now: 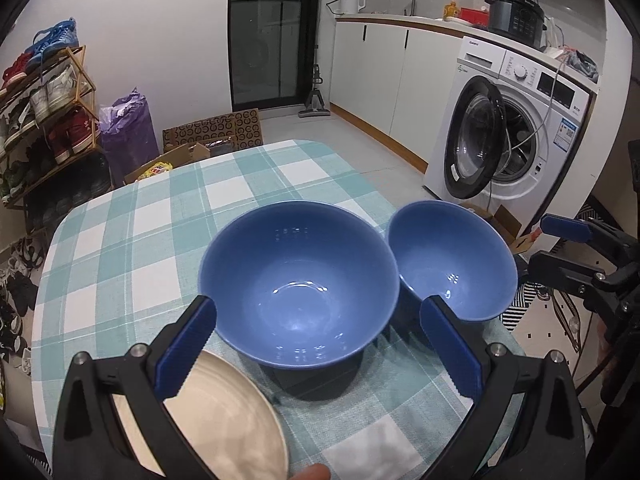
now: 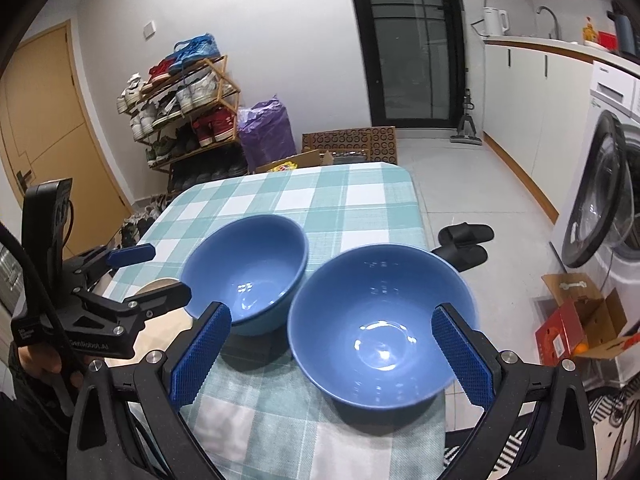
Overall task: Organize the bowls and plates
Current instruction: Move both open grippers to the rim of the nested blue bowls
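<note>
Checked table (image 1: 132,216), two blue bowls side by side near its right edge, left bowl (image 1: 298,292) touching right bowl (image 1: 450,266), cream plate (image 1: 224,412) beside, left hand-held gripper (image 1: 320,346) spread wide, empty, right hand-held gripper (image 2: 332,350) likewise released.

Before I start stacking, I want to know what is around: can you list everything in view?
bowls: two, blue; left bowl and right bowl side by side on the table
plate: one, cream, near left of the bowls
tablecloth: one, teal and white check, over the table
washing machine: one, white, door open, right
shoe rack: one, wooden, far left
kettle: one, white, on the counter
left gripper: open, straddling the left bowl
right gripper: open, straddling the right bowl
</note>
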`<state>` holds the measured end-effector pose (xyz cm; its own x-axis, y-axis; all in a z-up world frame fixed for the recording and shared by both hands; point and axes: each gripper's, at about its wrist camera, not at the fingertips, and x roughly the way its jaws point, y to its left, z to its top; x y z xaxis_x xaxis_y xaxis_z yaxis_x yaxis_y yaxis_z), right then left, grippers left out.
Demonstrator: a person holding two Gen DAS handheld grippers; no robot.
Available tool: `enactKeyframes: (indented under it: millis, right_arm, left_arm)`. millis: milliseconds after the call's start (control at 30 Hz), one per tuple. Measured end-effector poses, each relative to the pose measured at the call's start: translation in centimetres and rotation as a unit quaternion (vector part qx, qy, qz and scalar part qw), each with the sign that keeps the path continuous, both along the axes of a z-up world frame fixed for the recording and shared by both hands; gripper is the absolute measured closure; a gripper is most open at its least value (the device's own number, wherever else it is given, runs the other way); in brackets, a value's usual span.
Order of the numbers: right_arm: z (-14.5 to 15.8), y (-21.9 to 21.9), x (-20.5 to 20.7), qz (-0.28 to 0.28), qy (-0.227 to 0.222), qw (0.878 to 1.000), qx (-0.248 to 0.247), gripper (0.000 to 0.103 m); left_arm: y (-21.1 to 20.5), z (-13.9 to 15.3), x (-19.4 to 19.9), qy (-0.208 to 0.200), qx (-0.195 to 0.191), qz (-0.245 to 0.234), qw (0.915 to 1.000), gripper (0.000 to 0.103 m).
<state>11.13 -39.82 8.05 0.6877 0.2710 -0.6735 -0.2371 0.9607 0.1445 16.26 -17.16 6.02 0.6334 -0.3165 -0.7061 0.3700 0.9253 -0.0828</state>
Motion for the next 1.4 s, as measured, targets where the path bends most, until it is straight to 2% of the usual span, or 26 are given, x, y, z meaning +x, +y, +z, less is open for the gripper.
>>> enactKeyframes:
  millis: [767,1000,1033,1200,1267,1400]
  right_arm:
    - [-1.7,-5.4,-2.8,-0.066,0.012,0.997,0.032,0.001]
    - [-2.3,-7.5,-3.8,-0.087,0.012,0.995,0.042,0.001]
    - [-2.4,-7.8,-4.0,-0.09,0.013,0.995,0.044,0.001]
    - [-3.1,-9.0,-4.4,-0.103,0.017,0.993,0.052,0.001]
    - [-3.4,-9.4,-4.5,-0.108,0.018,0.993,0.052,0.001]
    - [-3.8,-9.8,-4.5,-0.111,0.022,0.992,0.055,0.001]
  left_arm:
    - [-4.6,-0.8,-1.9,0.017,-0.01,-0.065,0.9977,0.001]
    - [-5.8,-1.0,-2.4,0.03,-0.038,-0.098,0.994,0.003]
    - [-5.9,-1.0,-2.6,0.03,-0.04,-0.102,0.9935,0.004]
    - [-6.7,-1.1,-3.0,0.029,-0.043,-0.122,0.9912,0.025]
    - [-7.0,-1.2,-3.2,0.032,-0.045,-0.128,0.9903,0.042]
    - [-7.4,-1.4,-3.3,0.04,-0.049,-0.14,0.9881,0.045]
